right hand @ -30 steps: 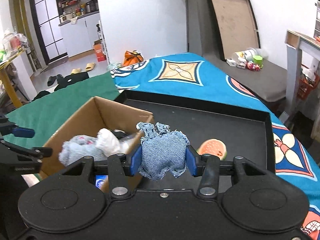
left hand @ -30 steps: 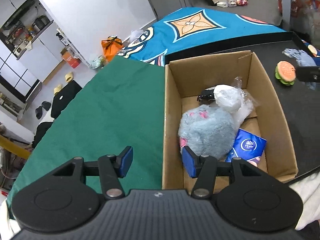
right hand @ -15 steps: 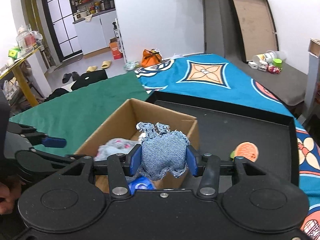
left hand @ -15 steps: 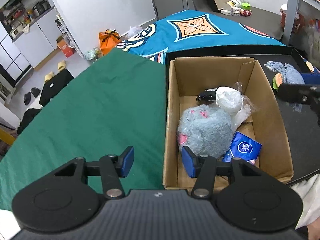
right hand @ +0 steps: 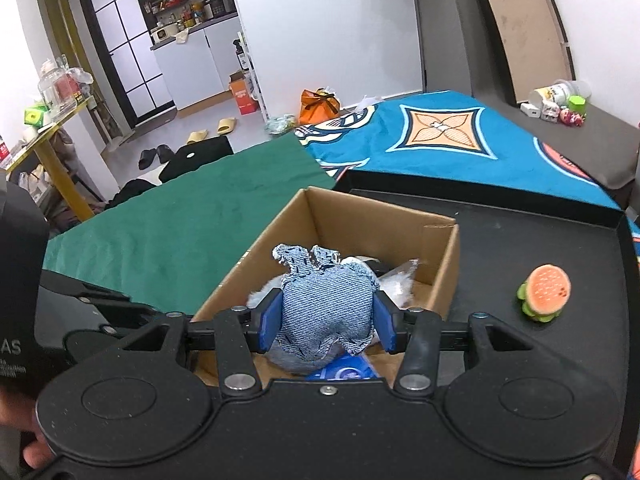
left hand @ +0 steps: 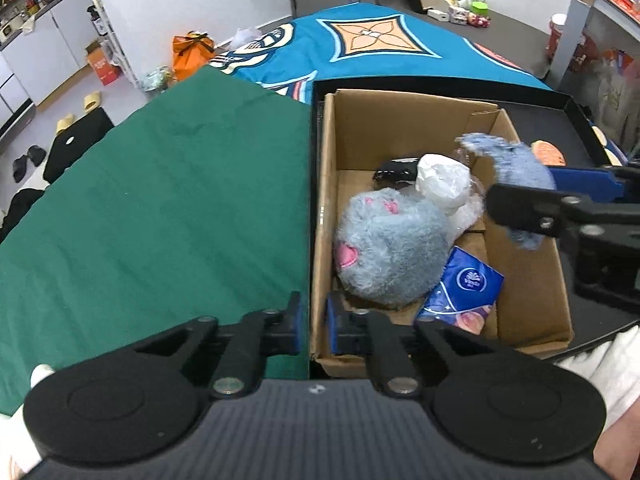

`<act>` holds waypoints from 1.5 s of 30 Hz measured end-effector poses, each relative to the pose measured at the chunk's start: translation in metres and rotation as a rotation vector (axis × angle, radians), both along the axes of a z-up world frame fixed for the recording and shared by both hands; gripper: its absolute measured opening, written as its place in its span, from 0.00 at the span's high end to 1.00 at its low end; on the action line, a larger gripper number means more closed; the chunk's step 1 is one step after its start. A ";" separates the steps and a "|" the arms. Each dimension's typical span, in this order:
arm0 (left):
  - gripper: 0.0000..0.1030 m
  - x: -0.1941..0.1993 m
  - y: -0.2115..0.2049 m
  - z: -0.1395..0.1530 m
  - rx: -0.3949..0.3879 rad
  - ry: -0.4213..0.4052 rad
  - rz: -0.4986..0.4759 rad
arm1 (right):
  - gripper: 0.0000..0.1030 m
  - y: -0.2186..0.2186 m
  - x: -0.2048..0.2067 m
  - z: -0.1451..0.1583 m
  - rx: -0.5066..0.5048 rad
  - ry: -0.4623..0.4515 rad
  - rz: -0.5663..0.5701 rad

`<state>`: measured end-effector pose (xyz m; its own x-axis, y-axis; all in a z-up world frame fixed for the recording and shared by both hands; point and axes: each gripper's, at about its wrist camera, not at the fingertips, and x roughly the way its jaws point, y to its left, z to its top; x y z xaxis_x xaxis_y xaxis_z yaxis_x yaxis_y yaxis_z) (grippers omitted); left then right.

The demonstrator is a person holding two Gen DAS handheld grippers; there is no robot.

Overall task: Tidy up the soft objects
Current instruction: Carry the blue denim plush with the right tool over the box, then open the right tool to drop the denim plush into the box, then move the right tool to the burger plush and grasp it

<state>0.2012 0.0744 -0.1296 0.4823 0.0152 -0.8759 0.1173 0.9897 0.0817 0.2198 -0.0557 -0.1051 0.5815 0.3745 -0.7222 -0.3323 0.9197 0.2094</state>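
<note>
An open cardboard box (left hand: 360, 128) stands on a black tray (right hand: 520, 240). Inside lie a grey-blue plush toy (left hand: 390, 246), a white plastic-wrapped bundle (left hand: 442, 180), a blue tissue pack (left hand: 464, 288) and a small black item (left hand: 394, 168). My right gripper (right hand: 326, 322) is shut on a blue denim soft toy (right hand: 324, 308) and holds it above the box's inside; it also shows in the left wrist view (left hand: 516, 164). My left gripper (left hand: 314, 322) is shut on the box's near left wall (left hand: 318, 280), one finger on each side.
A soft burger toy (right hand: 544, 292) lies on the tray right of the box. A green cloth (left hand: 160, 200) covers the table left of the box, a blue patterned cloth (right hand: 440, 136) behind. Small containers (right hand: 556, 104) stand far back right.
My right gripper has carried the denim toy leftwards from the tray to above the box. My left gripper has closed from wide open onto the box's left wall.
</note>
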 end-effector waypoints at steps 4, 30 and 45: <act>0.93 -0.002 0.001 -0.001 -0.010 -0.007 -0.010 | 0.53 0.010 0.001 -0.003 0.018 0.017 0.003; 0.89 -0.003 -0.004 0.001 0.032 -0.017 -0.011 | 0.36 -0.049 0.004 -0.002 0.059 0.041 -0.092; 0.67 -0.002 -0.019 0.001 0.181 -0.039 0.003 | 0.35 -0.098 0.017 -0.020 -0.044 0.016 -0.086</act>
